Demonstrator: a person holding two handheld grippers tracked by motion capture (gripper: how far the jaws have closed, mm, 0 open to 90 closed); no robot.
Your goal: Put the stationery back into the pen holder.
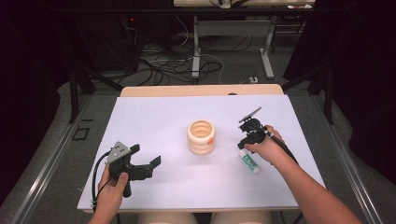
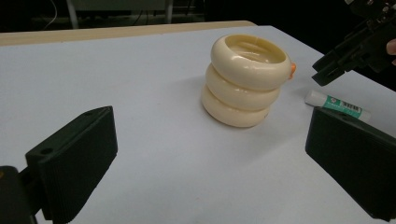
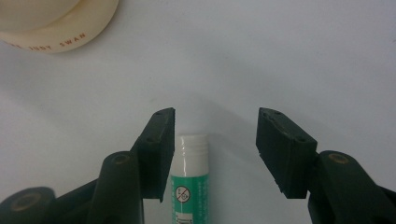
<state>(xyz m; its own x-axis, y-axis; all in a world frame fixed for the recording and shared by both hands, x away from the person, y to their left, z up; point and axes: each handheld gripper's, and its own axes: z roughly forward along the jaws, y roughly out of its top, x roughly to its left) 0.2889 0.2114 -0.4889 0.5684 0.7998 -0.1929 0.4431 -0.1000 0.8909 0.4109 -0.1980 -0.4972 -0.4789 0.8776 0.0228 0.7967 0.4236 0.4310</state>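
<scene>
A white and green glue stick tube lies on the white tabletop, right of a cream ringed cup with an orange spot on its side. My right gripper points down over the tube's upper end. In the right gripper view its jaws stand apart. The tube lies between them, right beside the left jaw and clear of the right one. My left gripper rests at the front left, open with nothing in it, and faces the cup and tube.
A wooden strip runs along the table's far edge. Beyond it are desk legs and loose cables on the floor. Metal rails flank the table on both sides. The cup's base sits at the upper left of the right gripper view.
</scene>
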